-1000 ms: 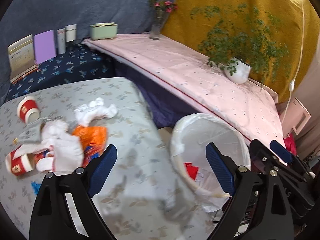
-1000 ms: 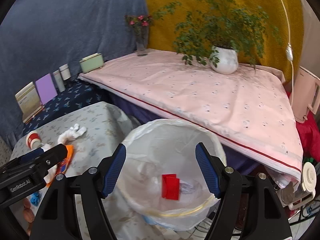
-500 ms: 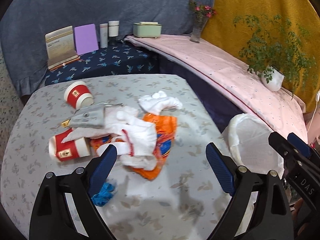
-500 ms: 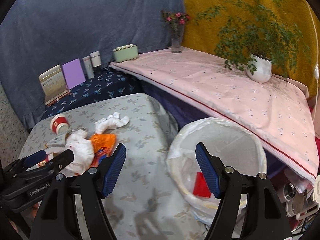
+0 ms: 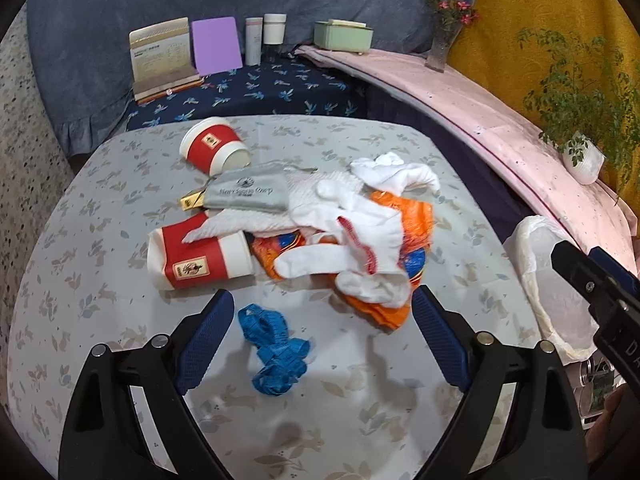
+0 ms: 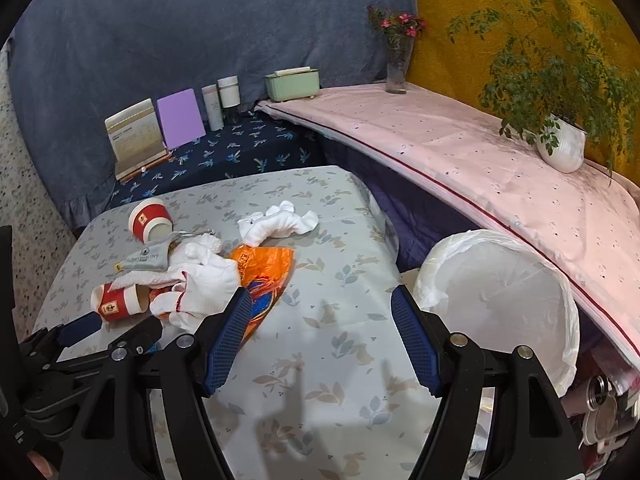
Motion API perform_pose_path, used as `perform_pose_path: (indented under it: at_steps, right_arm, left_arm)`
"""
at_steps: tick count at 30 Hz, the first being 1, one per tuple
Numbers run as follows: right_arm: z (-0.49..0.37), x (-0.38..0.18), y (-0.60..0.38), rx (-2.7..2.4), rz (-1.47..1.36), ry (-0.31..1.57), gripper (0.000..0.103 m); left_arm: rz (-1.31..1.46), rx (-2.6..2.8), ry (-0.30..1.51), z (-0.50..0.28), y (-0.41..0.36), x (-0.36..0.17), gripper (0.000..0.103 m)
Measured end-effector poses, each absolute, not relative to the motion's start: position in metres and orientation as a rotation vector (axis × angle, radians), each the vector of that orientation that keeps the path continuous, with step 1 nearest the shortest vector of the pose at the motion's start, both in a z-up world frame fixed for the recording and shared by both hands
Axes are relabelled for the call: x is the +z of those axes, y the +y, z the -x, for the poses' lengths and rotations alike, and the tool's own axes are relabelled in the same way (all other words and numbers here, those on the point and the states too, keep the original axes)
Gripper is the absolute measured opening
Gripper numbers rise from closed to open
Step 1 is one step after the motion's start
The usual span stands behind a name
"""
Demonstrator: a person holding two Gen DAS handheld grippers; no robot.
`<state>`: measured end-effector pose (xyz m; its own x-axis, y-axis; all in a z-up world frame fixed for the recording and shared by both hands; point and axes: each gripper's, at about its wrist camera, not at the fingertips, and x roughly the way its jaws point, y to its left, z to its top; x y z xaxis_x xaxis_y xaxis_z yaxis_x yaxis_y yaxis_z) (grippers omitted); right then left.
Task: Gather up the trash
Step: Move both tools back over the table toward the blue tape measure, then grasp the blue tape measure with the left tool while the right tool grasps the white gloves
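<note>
Blue-padded fingers frame both of our views. Our left hand-held gripper (image 5: 320, 336) hangs over the counter (image 5: 80, 280) with its fingers spread wide and nothing between them; just beyond and between the pads lies a crumpled blue strip (image 5: 274, 354) on the leaf-printed cloth. Past it sits the trash heap: a red and white paper cup (image 5: 196, 254) on its side, a white glove (image 5: 352, 248) draped over an orange wrapper (image 5: 412, 220), a grey pouch (image 5: 248, 192) resting on the glove's far end, a twisted white cloth (image 5: 394, 174) at the heap's far right, and a second paper cup (image 5: 212, 150) tipped over farther back.

Our right hand-held gripper (image 6: 322, 336) is likewise spread apart and holds nothing, poised above bare cloth near the counter's right edge. The white-lined bin (image 6: 500, 292) stands just beside that edge, to the right of the fingers. From this side the left tool shows at the lower left, near the closer cup.

A potted plant (image 6: 560, 148) and a vase of flowers (image 6: 396, 60) stand on the pink-covered ledge behind.
</note>
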<state>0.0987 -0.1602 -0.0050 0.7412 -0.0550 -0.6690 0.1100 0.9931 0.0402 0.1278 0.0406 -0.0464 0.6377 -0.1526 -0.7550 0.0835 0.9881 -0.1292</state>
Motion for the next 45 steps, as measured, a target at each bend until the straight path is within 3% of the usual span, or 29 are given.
perform_pose_path:
  at_steps: [16, 24, 27, 31, 35, 45]
  right_arm:
    - [-0.121, -0.022, -0.129, -0.042, -0.042, 0.783, 0.069]
    - [-0.127, -0.03, -0.124, -0.033, -0.042, 0.805, 0.069]
    - [-0.129, -0.034, -0.123, -0.029, -0.045, 0.815, 0.069]
    - [-0.132, -0.038, -0.121, -0.02, -0.046, 0.824, 0.069]
    - [-0.137, -0.041, -0.116, -0.005, -0.043, 0.831, 0.069]
    - [-0.155, -0.054, -0.091, 0.08, -0.047, 0.858, 0.069]
  left_arm:
    - [0.124, -0.114, 0.97, -0.138, 0.063, -0.086, 0.083]
    - [0.13, -0.146, 1.011, -0.141, 0.061, -0.1, 0.067]
    - [0.132, -0.164, 1.026, -0.144, 0.059, -0.105, 0.055]
    - [0.148, -0.199, 1.059, -0.146, 0.059, -0.111, 0.027]
    - [0.159, -0.206, 1.042, -0.145, 0.063, -0.106, 0.021]
    - [0.207, -0.177, 0.977, -0.143, 0.087, -0.077, 0.019]
